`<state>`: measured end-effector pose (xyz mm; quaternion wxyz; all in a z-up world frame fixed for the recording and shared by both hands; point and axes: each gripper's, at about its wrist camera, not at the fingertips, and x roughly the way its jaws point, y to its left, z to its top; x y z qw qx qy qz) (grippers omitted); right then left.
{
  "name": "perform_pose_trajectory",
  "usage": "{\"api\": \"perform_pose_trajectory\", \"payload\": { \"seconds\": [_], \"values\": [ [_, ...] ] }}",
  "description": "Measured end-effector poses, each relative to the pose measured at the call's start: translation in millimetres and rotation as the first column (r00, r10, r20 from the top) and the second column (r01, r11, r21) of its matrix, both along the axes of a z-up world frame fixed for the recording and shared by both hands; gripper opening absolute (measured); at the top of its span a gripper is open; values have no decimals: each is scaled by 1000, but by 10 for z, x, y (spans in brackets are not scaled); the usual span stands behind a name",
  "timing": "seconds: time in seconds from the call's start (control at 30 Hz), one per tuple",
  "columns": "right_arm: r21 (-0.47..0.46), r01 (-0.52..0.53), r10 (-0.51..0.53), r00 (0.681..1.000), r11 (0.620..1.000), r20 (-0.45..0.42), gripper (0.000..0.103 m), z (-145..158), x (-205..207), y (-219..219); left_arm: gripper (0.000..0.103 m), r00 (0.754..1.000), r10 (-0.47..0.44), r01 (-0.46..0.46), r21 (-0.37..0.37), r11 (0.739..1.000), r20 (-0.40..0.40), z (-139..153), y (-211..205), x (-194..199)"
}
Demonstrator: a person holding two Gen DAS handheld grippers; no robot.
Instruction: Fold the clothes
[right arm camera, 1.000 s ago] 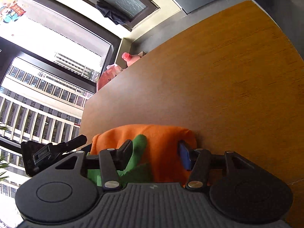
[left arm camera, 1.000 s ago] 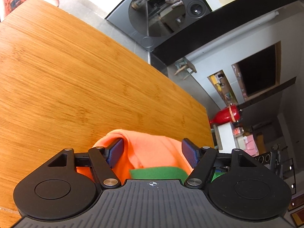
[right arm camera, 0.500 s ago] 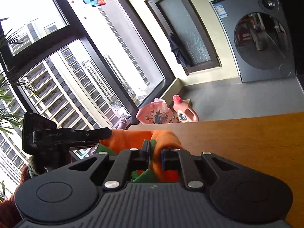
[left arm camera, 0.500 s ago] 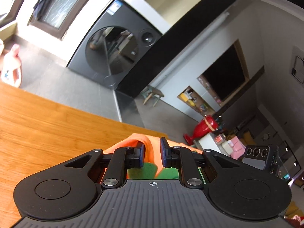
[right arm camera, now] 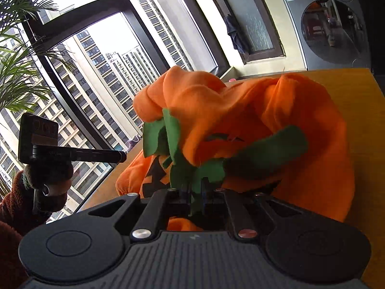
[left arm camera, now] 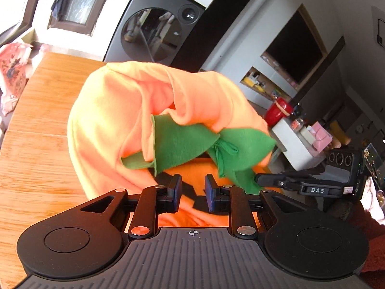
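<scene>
So half a second ago both grippers were pinched on the cloth; now the left gripper (left arm camera: 192,193) has its fingers narrowly apart, holding nothing, while the right gripper (right arm camera: 193,198) is clamped on the green trim. The orange garment (left arm camera: 115,130) now billows up bunched above the wooden table (left arm camera: 36,149), so I'd guess it's getting shaken out or flipped, not folded flat.

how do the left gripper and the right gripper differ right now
The left gripper has a gap between its blue pads, orange garment visible through it; the right gripper is shut on the garment's green trim. Both point at that bunched garment over the wooden table.
</scene>
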<state>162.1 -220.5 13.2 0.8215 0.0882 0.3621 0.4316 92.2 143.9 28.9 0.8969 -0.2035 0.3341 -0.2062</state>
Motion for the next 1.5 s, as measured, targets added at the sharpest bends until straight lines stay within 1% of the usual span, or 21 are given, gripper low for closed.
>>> {"api": "perform_pose_trajectory", "payload": {
  "seconds": [0.1, 0.17, 0.2, 0.4, 0.5, 0.57, 0.63, 0.67, 0.73, 0.83, 0.93, 1.03, 1.13, 1.17, 1.23, 1.27, 1.3, 1.33, 1.37, 1.4, 1.5],
  "values": [
    [-9, 22, -22, 1000, 1000, 13, 7, 27, 58, -51, 46, 989, 16, -12, -29, 999, 147, 377, -20, 5],
    [-14, 36, -36, 999, 999, 22, 7, 45, 96, -85, 68, 970, 16, -3, -54, 999, 244, 571, -100, 179],
    [-17, 44, -43, 999, 999, 27, 7, 54, 115, -102, 71, 968, 19, -4, -59, 998, 250, 595, -143, 300],
    [-33, 88, -86, 995, 996, 54, 7, 108, 230, -204, 69, 994, 29, -26, -36, 999, 105, 338, -298, 1050],
    [-37, 112, -109, 992, 993, 67, 9, 149, 313, -256, 69, 996, 70, -64, -106, 992, 55, 183, -139, 1333],
    [2, 153, -153, 987, 988, 47, 14, 291, 647, -315, 70, 993, 118, -115, -186, 976, 6, 94, 43, 1540],
    [56, 195, -195, 981, 979, -10, 24, 364, 1026, -353, 72, 985, 160, -171, -256, 952, -64, 4, 240, 1763],
    [76, 217, -214, 976, 973, -45, 27, 372, 1218, -364, 74, 979, 172, -195, -272, 942, -106, -51, 332, 1882],
    [102, 267, -252, 957, 958, -141, 42, 331, 1647, -352, 76, 965, 181, -229, -281, 932, -188, -178, 494, 2118],
    [111, 329, -283, 910, 938, -303, 42, 118, 2168, -283, 78, 945, 182, -261, -289, 921, -272, -366, 639, 2406],
    [96, 347, -284, 873, 933, -397, 42, -161, 2403, -132, 78, 923, 201, -297, -275, 914, -328, -547, 701, 2630],
    [79, 363, -282, 827, 928, -487, 42, -440, 2638, 19, 79, 902, 213, -310, -219, 925, -375, -716, 682, 2867],
    [61, 377, -279, 777, 924, -565, 42, -706, 2865, 168, 79, 902, 197, -295, -213, 932, -385, -815, 638, 3043],
    [59, 375, -281, 782, 925, -557, 42, -727, 2895, 209, 78, 904, 197, -296, -223, 929, -380, -837, 631, 3084],
    [44, 383, -307, 799, 923, -517, 42, -743, 2945, 272, 73, 907, 207, -306, -237, 922, -367, -872, 620, 3157],
    [35, 384, -319, 811, 923, -491, 39, -743, 2965, 298, 53, 909, 218, -309, -223, 924, -355, -878, 607, 3179],
    [31, 377, -321, 825, 926, -466, 29, -750, 2996, 327, 41, 912, 234, -311, -193, 931, -337, -873, 588, 3187],
    [26, 371, -322, 837, 928, -442, 17, -753, 3025, 354, 23, 915, 243, -308, -172, 936, -322, -870, 572, 3185],
    [28, 365, -320, 848, 931, -422, 12, -735, 3034, 371, 17, 923, 236, -297, -171, 939, -305, -837, 562, 3152],
    [42, 348, -305, 867, 936, -394, 8, -678, 2997, 380, 17, 932, 222, -281, -183, 942, -285, -781, 553, 3101],
    [74, 270, -245, 939, 960, -240, 6, -336, 2765, 427, 11, 959, 181, -229, -217, 949, -218, -579, 522, 2927]
  ]
}}
